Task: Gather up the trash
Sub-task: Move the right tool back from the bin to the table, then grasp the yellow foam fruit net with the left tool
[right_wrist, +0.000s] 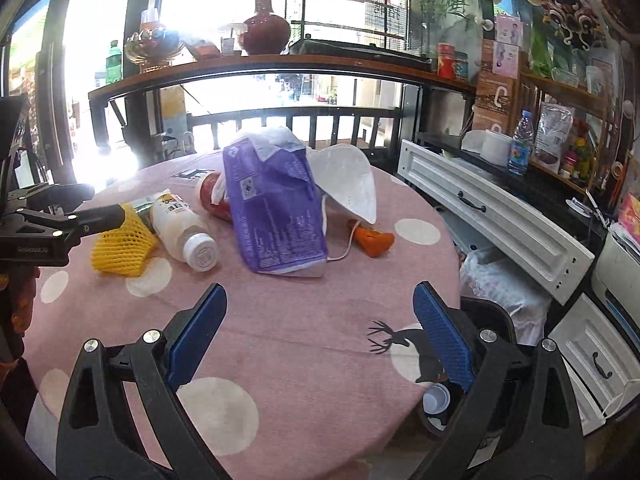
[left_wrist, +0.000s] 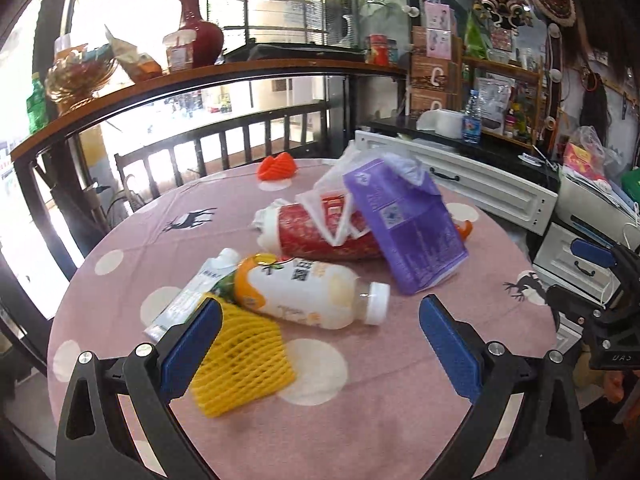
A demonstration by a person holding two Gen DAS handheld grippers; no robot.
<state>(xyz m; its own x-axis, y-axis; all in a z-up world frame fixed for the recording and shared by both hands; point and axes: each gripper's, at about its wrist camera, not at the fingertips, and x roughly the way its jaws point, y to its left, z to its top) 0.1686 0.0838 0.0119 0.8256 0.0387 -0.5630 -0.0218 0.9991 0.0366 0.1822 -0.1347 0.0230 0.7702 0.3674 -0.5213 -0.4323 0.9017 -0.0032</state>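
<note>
Trash lies on a round pink table (left_wrist: 360, 420). A yellow foam net (left_wrist: 240, 364) lies beside my left gripper's left finger. Behind it lie a white-orange drink bottle (left_wrist: 304, 296), a small carton (left_wrist: 192, 292), a red bottle (left_wrist: 320, 236), a purple packet (left_wrist: 404, 224) and a white plastic bag (left_wrist: 348, 168). My left gripper (left_wrist: 320, 316) is open and empty over the bottle's cap end. My right gripper (right_wrist: 320, 308) is open and empty above bare cloth, short of the purple packet (right_wrist: 276, 212), white mask (right_wrist: 348, 184) and orange piece (right_wrist: 374, 242).
An orange foam piece (left_wrist: 278, 166) sits at the table's far edge. A dark bin (right_wrist: 472, 360) with a bottle cap inside stands off the table's right edge. White drawers (right_wrist: 496, 216) stand to the right, a wooden shelf (left_wrist: 200, 80) with a red vase behind.
</note>
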